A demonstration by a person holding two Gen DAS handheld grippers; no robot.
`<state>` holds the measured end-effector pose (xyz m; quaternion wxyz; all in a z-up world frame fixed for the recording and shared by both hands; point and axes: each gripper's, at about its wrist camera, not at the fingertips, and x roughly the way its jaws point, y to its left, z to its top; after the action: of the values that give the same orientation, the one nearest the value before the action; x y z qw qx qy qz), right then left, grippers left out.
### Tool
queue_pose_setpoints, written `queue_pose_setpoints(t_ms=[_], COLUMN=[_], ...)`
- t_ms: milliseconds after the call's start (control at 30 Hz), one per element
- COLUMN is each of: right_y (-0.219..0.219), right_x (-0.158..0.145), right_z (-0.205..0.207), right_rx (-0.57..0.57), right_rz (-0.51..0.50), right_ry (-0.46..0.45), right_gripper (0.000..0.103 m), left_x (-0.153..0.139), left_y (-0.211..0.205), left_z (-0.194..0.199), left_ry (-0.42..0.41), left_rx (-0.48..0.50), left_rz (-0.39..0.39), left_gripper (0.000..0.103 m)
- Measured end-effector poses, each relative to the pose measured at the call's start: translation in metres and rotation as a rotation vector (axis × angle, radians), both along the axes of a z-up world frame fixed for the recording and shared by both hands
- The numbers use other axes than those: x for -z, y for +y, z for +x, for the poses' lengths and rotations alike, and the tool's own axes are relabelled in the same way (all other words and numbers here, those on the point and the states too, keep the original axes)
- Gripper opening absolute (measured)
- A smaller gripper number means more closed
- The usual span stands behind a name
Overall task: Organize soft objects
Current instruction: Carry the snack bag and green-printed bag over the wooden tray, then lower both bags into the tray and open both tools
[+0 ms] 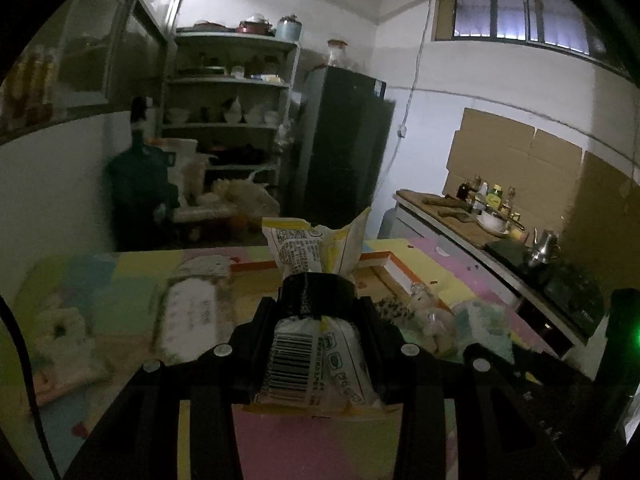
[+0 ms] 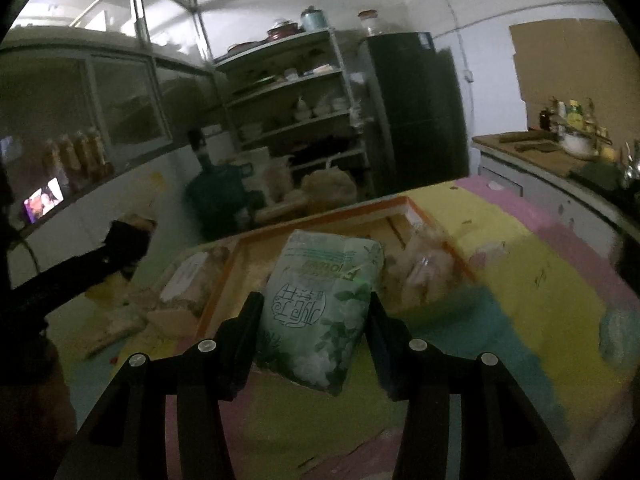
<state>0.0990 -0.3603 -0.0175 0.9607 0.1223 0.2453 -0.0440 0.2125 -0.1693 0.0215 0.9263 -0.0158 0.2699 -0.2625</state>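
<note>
We worked over a surface (image 1: pixel 404 248) covered in pastel patchwork, in a dim kitchen with a shelf rack (image 1: pixel 230 112) and dark fridge (image 1: pixel 344 140) at the far wall. Our left gripper (image 1: pixel 318 308) had its fingers clamped on a yellow-and-white packet (image 1: pixel 316 360); our right gripper (image 2: pixel 314 312) squeezed a green floral tissue pack (image 2: pixel 320 308) above an orange-rimmed tray (image 2: pixel 320 216). Only the right view showed a lit phone screen (image 2: pixel 44 200) far left.

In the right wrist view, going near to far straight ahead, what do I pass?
Green tissue pack held in the right gripper, then the orange-rimmed tray, then the shelf rack by the wall.
</note>
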Motion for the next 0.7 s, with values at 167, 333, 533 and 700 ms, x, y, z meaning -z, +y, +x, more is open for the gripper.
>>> queue_pose_setpoints(t_ms=[167,333,533,700], right_y=[-0.038,-0.064,-0.073,-0.073], right_x=[-0.008,-0.014,-0.008,0.015], right_z=[0.031,0.067,0.111,0.135], right_rx=[-0.076,-0.147,-0.197,-0.201], right_rz=[0.017,-0.005,-0.039,-0.06], right_ry=[0.033,0.069,0.14,0.207], right_gripper=[0.051,0.051,0.051,0.051], left_x=[0.001,0.011,0.04,0.066], left_y=[-0.036,-0.063,-0.086,-0.101], left_z=[0.038,0.07,0.113,0.137], left_ry=[0.038,0.075,0.206,0.279], left_rx=[0.011,0.004,-0.023,-0.031], left_rz=[0.028,0.074,0.088,0.124], left_gripper=[0.041,0.041,0.041,0.041])
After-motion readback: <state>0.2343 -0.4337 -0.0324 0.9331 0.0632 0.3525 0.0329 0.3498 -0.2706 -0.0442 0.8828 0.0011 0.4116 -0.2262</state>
